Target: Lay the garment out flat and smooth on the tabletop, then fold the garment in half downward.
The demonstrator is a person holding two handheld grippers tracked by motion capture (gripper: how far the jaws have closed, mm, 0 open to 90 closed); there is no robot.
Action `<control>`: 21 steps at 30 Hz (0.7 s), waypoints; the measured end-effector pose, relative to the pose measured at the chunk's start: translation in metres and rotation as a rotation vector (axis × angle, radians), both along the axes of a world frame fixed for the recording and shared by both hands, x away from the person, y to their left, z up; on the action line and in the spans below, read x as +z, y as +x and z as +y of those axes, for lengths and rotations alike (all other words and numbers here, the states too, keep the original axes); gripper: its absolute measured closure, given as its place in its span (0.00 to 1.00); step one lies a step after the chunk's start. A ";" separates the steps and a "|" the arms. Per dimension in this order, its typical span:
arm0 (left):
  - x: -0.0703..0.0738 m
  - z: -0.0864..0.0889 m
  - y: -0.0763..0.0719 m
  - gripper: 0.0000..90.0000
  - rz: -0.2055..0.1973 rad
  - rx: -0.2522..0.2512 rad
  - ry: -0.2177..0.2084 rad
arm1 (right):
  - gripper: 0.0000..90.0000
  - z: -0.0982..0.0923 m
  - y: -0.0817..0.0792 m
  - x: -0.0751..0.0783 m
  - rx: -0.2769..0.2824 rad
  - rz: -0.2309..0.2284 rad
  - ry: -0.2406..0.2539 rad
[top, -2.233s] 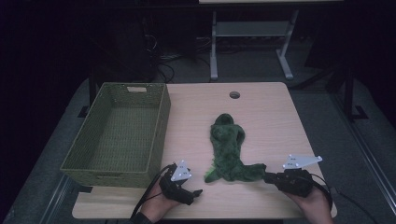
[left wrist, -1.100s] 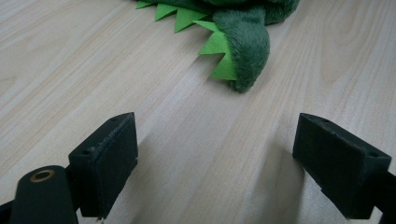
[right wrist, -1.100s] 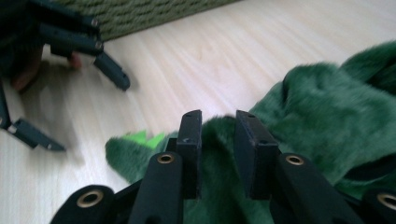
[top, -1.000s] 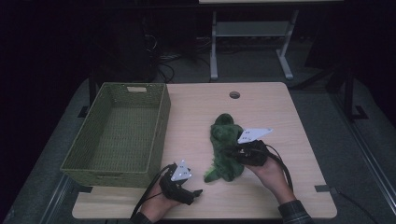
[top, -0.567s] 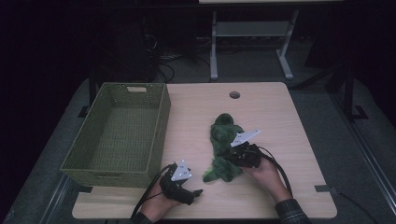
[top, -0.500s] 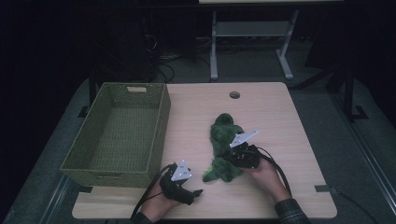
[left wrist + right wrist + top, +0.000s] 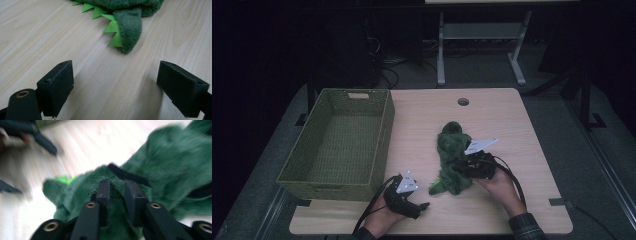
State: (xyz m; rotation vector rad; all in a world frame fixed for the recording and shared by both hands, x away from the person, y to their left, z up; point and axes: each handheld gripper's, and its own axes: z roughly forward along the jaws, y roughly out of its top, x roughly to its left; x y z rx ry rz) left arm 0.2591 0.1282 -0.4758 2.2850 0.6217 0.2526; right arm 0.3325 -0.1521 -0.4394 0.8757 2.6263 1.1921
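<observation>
Flanking the green plush toy (image 7: 452,155), a wicker basket (image 7: 337,145) sits left.

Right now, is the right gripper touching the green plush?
Touching. The right gripper view shows the right gripper with its fingers pinched into the green plush fur.

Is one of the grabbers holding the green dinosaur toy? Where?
Yes. The right gripper pinches the green plush dinosaur by its furry body near a black knitted edge. The left gripper holds nothing.
</observation>
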 end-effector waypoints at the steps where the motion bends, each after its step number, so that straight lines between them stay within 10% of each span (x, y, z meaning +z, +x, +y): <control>1: 0.001 -0.001 0.001 0.15 0.007 0.001 0.004 | 0.78 -0.003 -0.001 0.004 -0.014 -0.012 0.019; 13: 0.015 -0.004 0.013 0.28 0.059 0.005 -0.041 | 0.70 -0.023 0.002 0.023 -0.068 -0.051 0.080; 21: 0.035 -0.016 0.027 0.68 0.099 -0.049 -0.077 | 0.72 -0.026 0.007 0.023 -0.074 -0.041 0.092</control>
